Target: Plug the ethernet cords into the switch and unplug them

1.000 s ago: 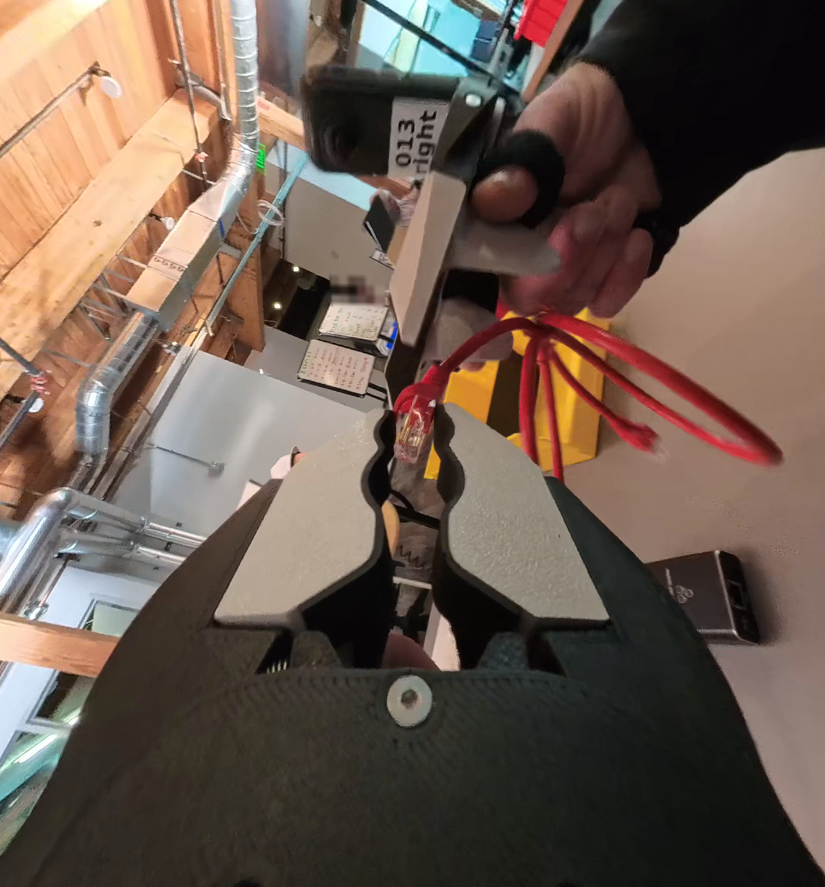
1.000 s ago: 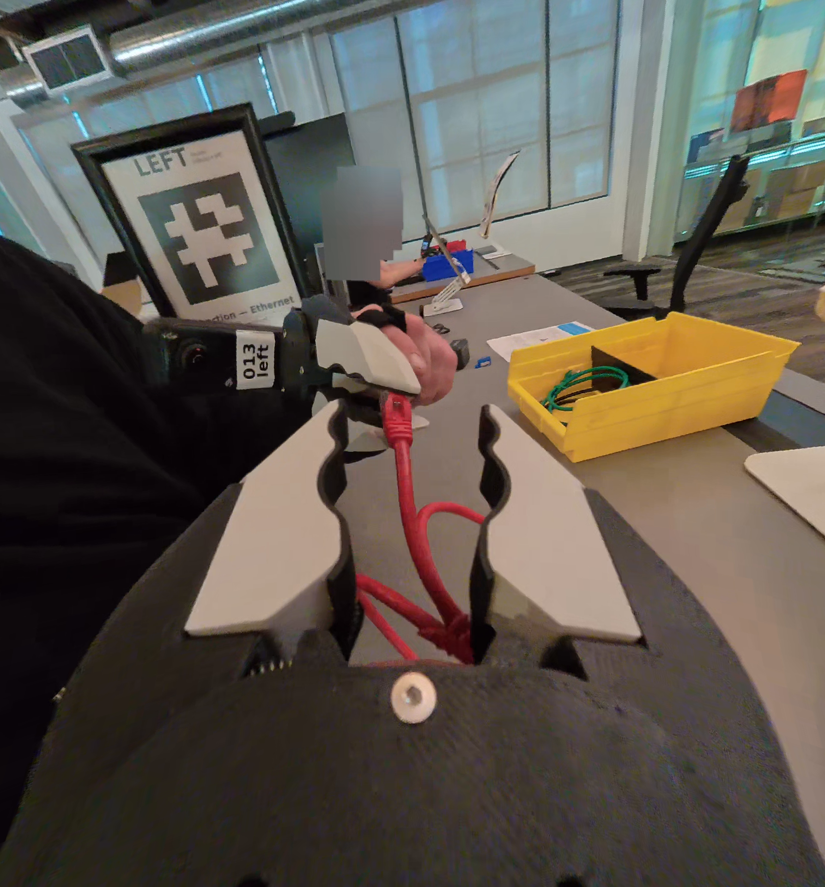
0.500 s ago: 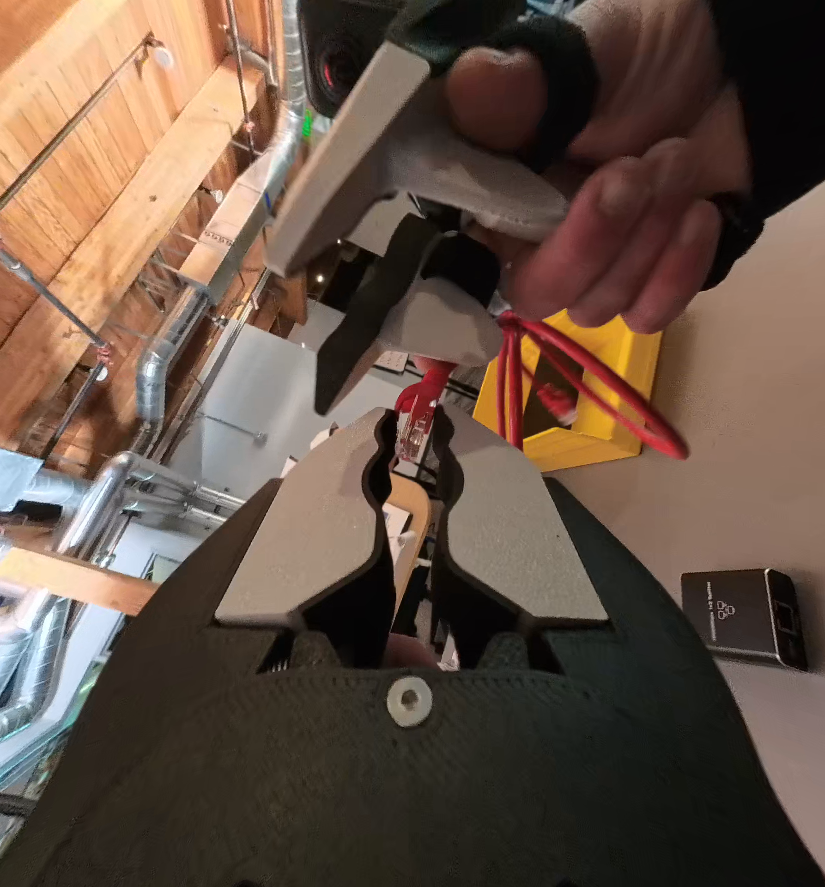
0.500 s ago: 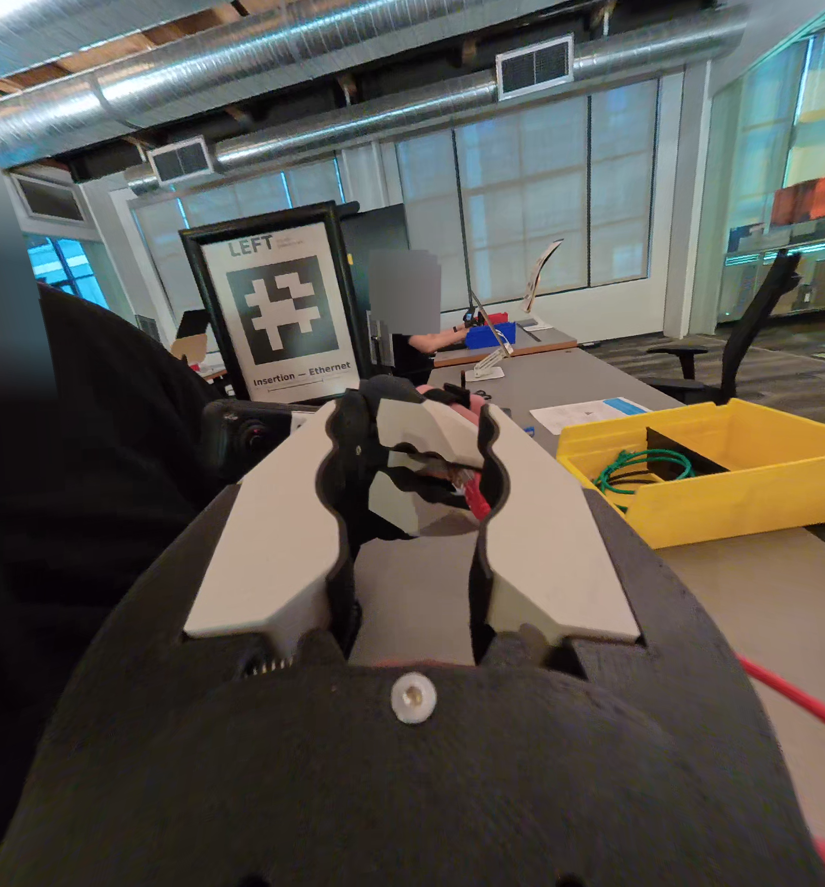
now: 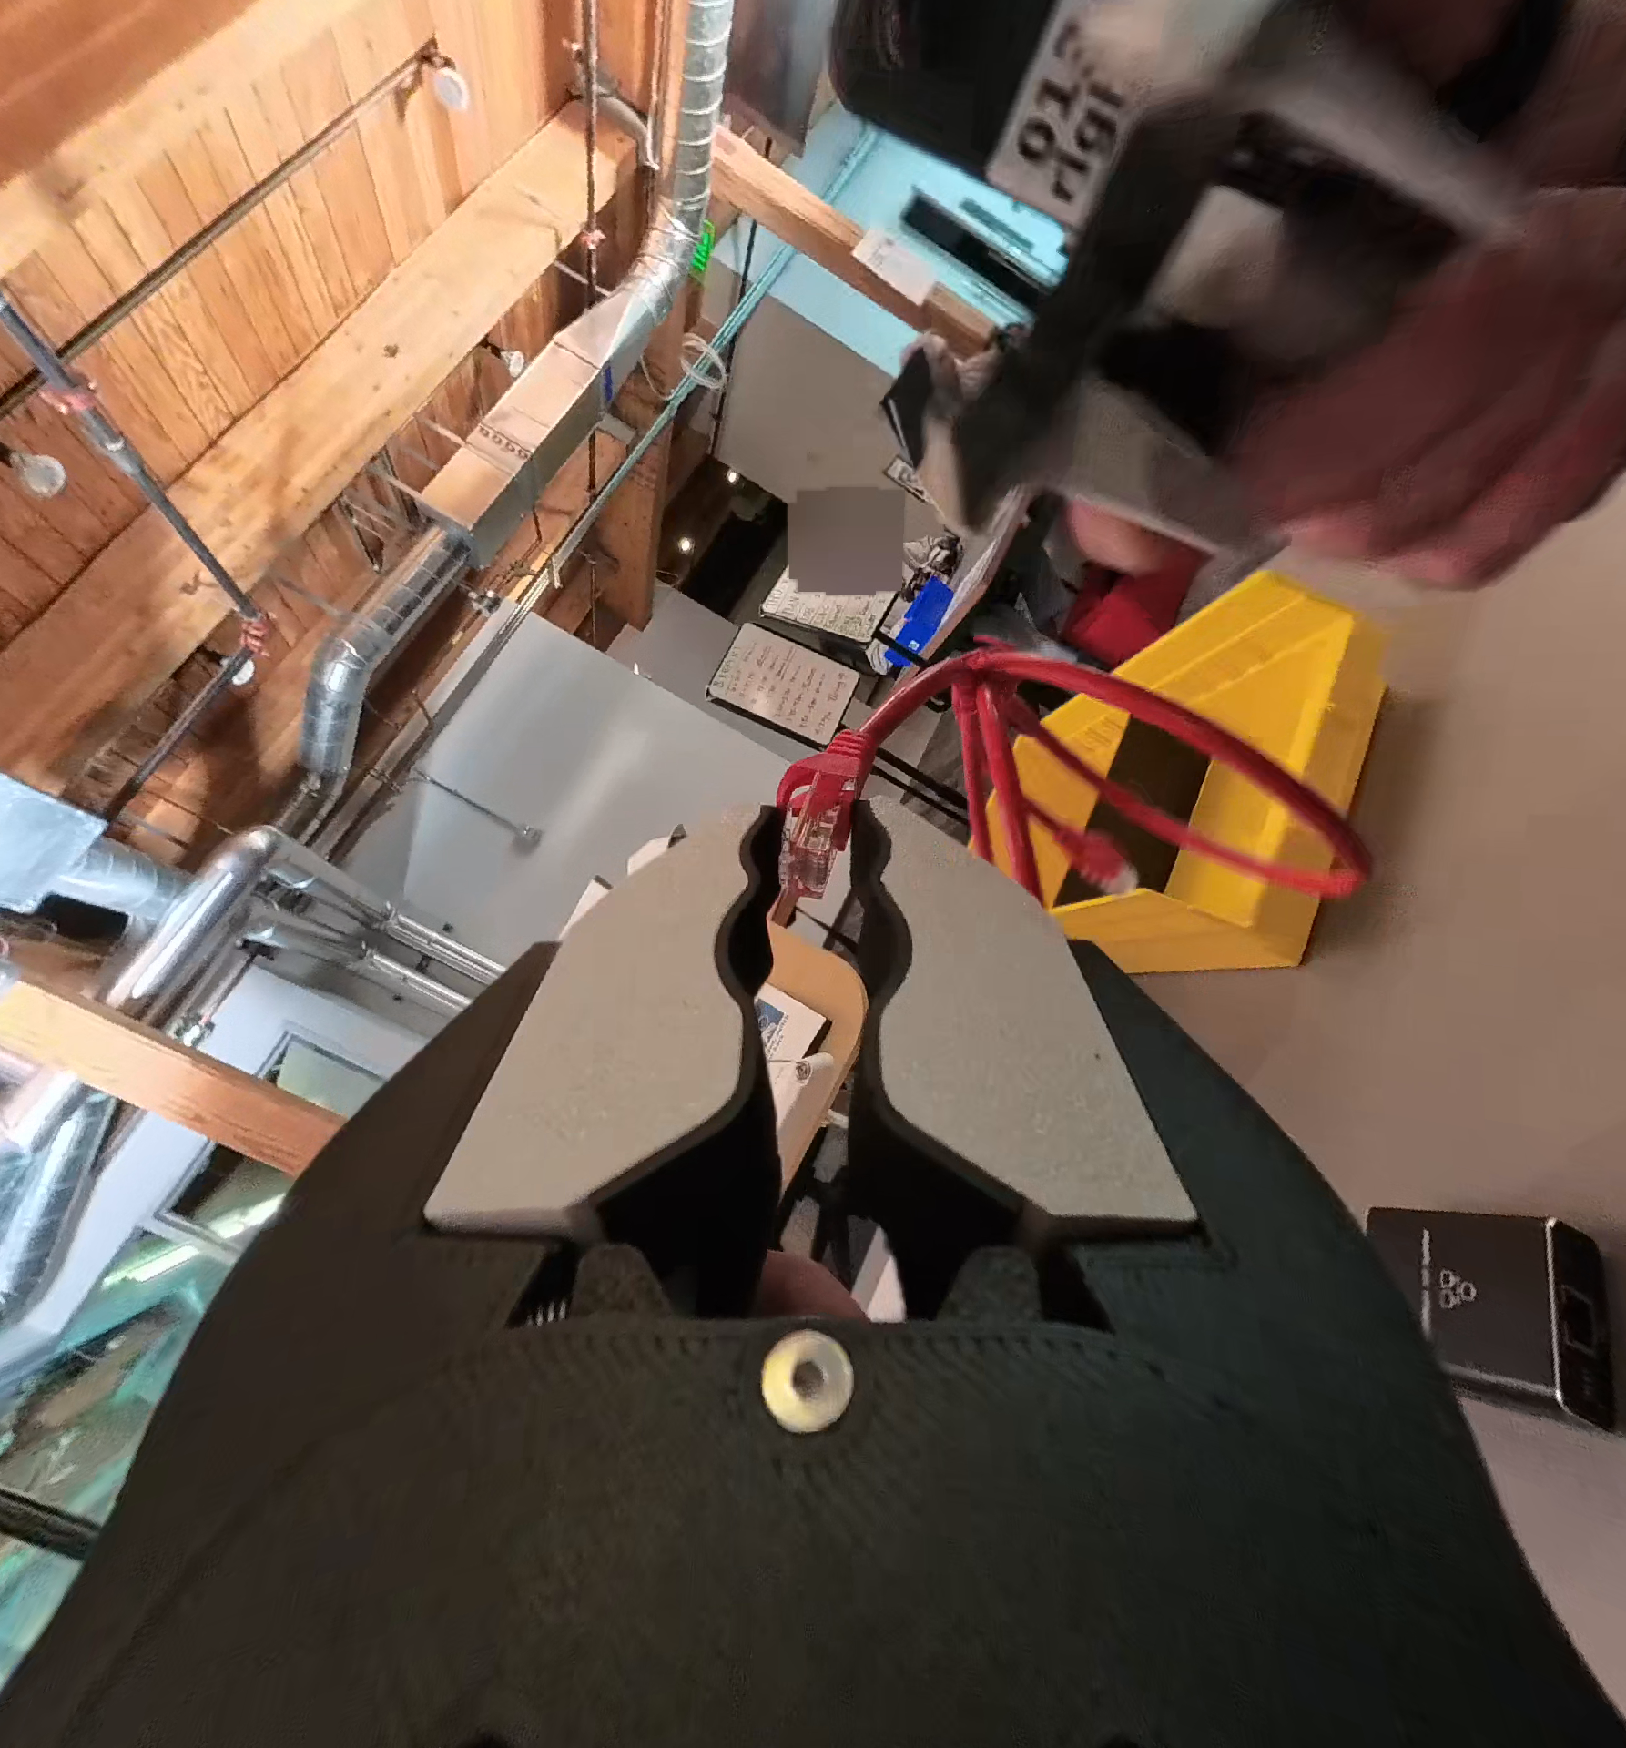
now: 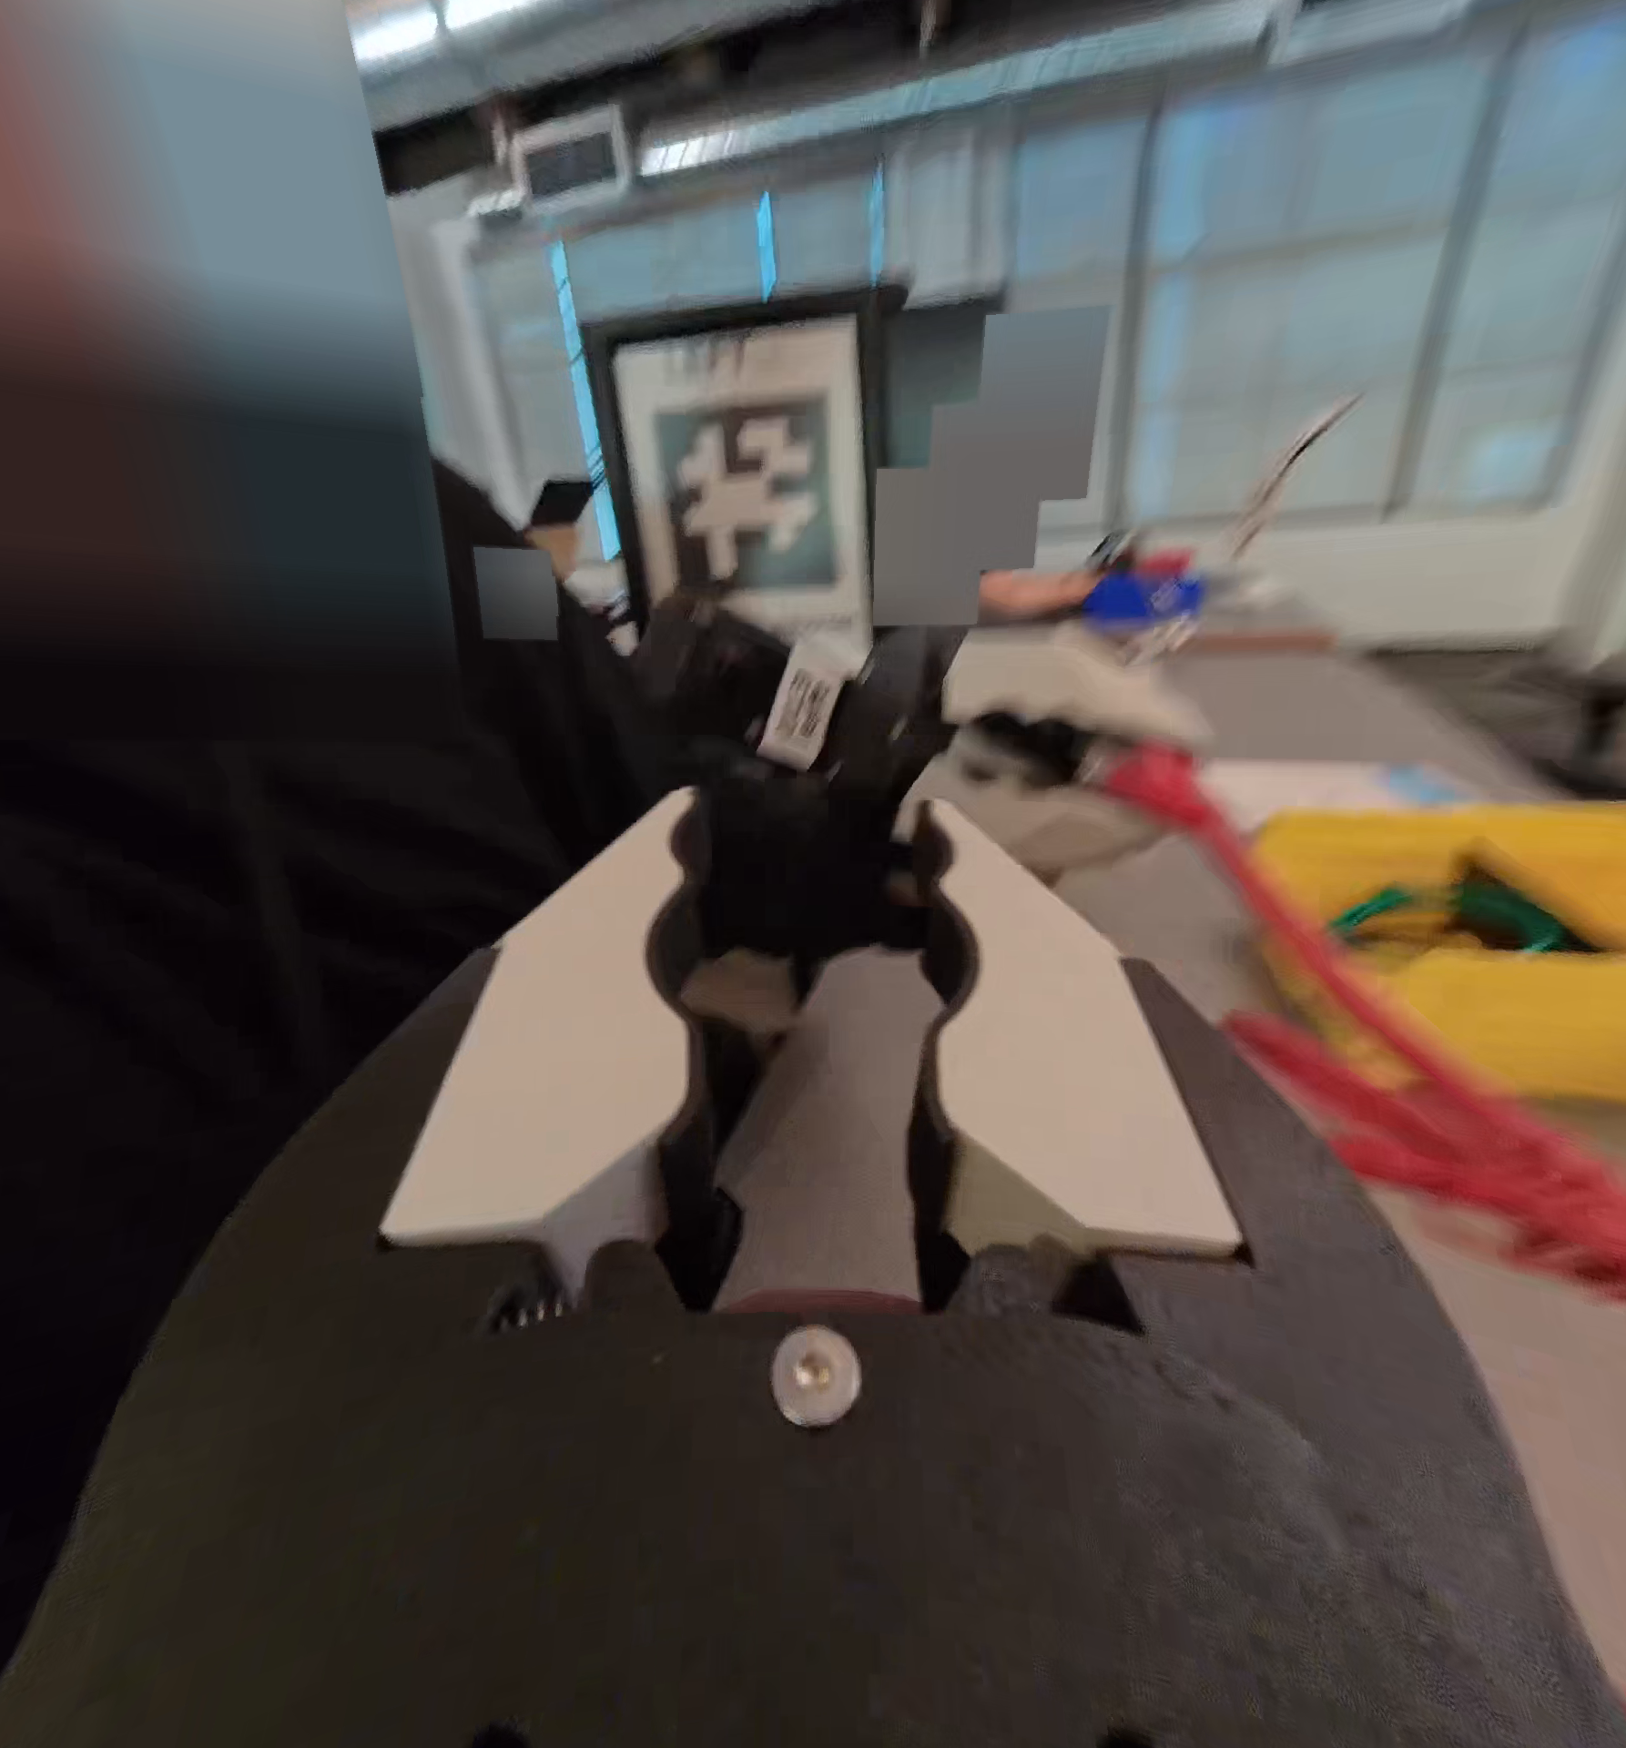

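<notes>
My left gripper (image 5: 814,842) is shut on the clear plug of a red ethernet cord (image 5: 814,837) and holds it up in the air, turned on its side. The rest of the red cord (image 5: 1197,757) hangs in a tied loop beyond the fingertips. The small black switch (image 5: 1495,1319) lies on the grey table at the lower right. My right gripper (image 6: 809,842) is open and empty. It shows blurred at the top right of the left wrist view (image 5: 1121,378), held by a hand. In the right wrist view the left gripper (image 6: 1055,738) holds the red cord (image 6: 1358,1022).
A yellow bin (image 5: 1244,785) stands on the grey table (image 5: 1500,851) behind the cord; it holds a green cord (image 6: 1452,913). A framed sign (image 6: 743,482) stands at the back. A dark sleeve (image 6: 223,851) fills the left of the right wrist view. The small black switch (image 5: 1495,1319) lies around 25 cm away from my left fingertips.
My right gripper has let the cord go and pulled away up and to the right. The red loop now hangs free from my left gripper. The right wrist view has swung left and blurred.
</notes>
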